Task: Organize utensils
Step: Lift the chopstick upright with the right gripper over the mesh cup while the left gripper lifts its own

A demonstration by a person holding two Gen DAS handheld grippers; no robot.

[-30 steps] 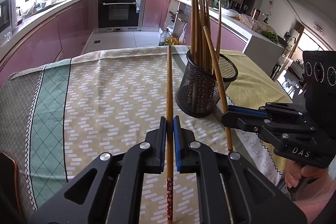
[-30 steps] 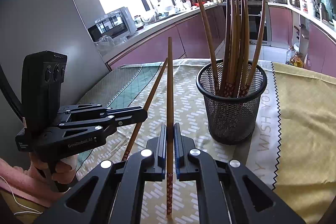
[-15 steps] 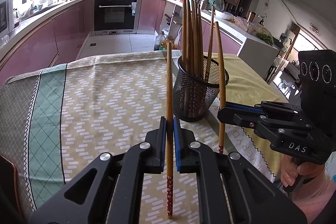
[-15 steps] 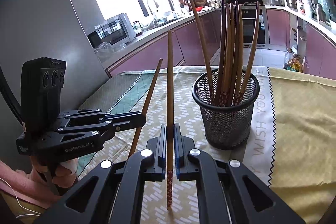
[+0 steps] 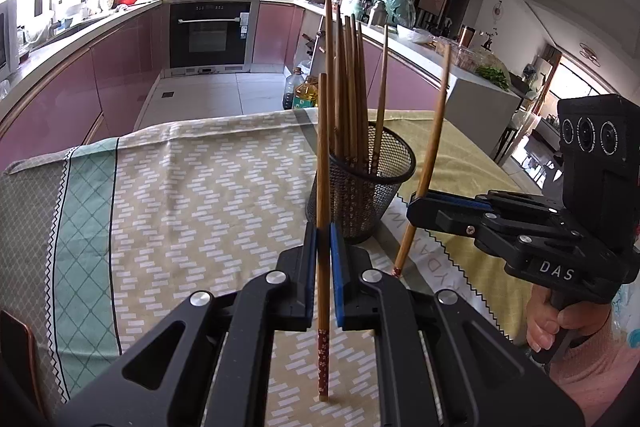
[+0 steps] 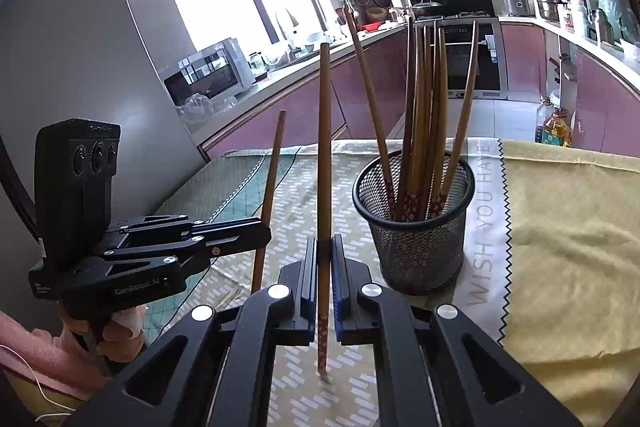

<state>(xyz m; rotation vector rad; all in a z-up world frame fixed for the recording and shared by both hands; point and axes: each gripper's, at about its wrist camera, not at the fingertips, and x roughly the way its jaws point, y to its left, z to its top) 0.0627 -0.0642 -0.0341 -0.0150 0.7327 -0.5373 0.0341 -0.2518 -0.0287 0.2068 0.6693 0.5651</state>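
Note:
My left gripper (image 5: 323,227) is shut on a wooden chopstick (image 5: 322,147) held upright, patterned end down, above the table. My right gripper (image 6: 325,239) is shut on a second chopstick (image 6: 324,147), also upright. A black mesh cup (image 5: 360,187) holding several chopsticks stands on the tablecloth just ahead, right of the left gripper; it also shows in the right wrist view (image 6: 416,227), ahead and to the right. The right gripper (image 5: 416,205) with its chopstick (image 5: 434,139) shows right of the cup. The left gripper (image 6: 266,227) with its chopstick (image 6: 272,179) shows at the left.
A patterned beige and green tablecloth (image 5: 180,187) and a yellow cloth (image 6: 560,227) cover the table. Kitchen counters, an oven (image 5: 212,31) and bottles on the floor (image 5: 304,93) lie beyond the table's far edge.
Both grippers have risen and tipped their chopsticks more upright. The mesh cup now sits lower in both views, and both chopsticks' lower ends hang higher above the cloth.

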